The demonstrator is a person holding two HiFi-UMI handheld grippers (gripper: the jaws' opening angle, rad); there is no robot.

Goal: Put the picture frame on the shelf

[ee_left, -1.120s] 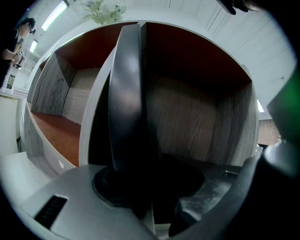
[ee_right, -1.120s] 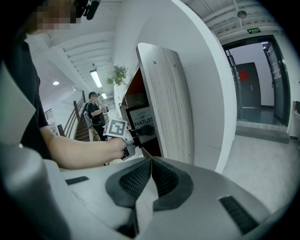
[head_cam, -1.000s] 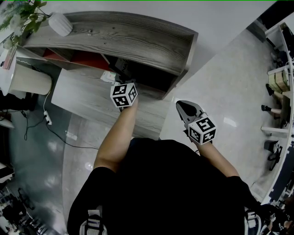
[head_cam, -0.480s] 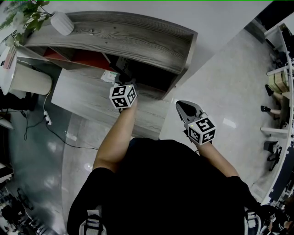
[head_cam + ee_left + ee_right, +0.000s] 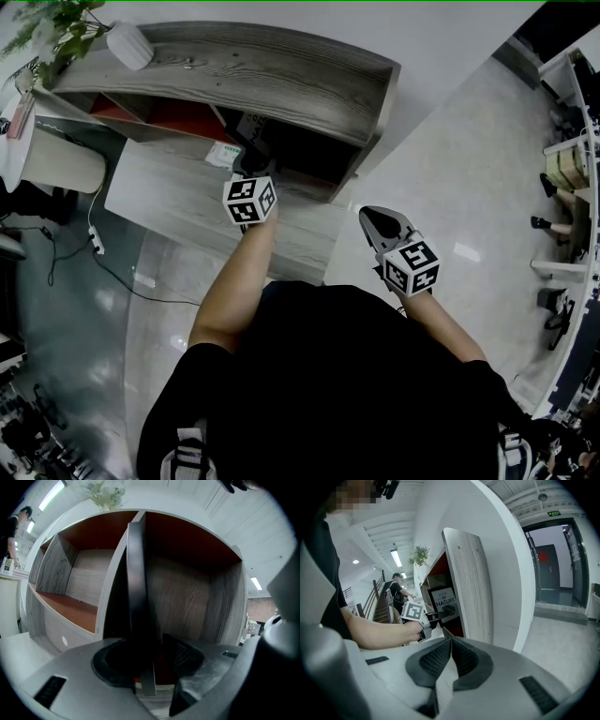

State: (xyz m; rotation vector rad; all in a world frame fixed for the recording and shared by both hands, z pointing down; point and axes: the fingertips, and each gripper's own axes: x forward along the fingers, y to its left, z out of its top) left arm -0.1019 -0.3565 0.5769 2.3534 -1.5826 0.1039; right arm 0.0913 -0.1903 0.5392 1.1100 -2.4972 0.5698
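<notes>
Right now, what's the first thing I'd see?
A black picture frame reading Love of Nature is in the right compartment of the grey wooden shelf, between the jaws of the left gripper. The right gripper hangs shut and empty to its right; a leafy plant tops the shelf.

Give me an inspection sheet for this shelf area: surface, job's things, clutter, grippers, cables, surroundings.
Surface: grey wood shelf, red-brown inside, lower ledge in front.
Job's things: picture frame upright in the right compartment.
Clutter: plant and white vase on the shelf top; small green-and-white pack on the ledge.
Grippers: left gripper jaws astride the frame's edge, gap at one pad; right gripper jaws together, empty.
Cables: cable across the floor at left.
Surroundings: glossy floor; a person in the background.
</notes>
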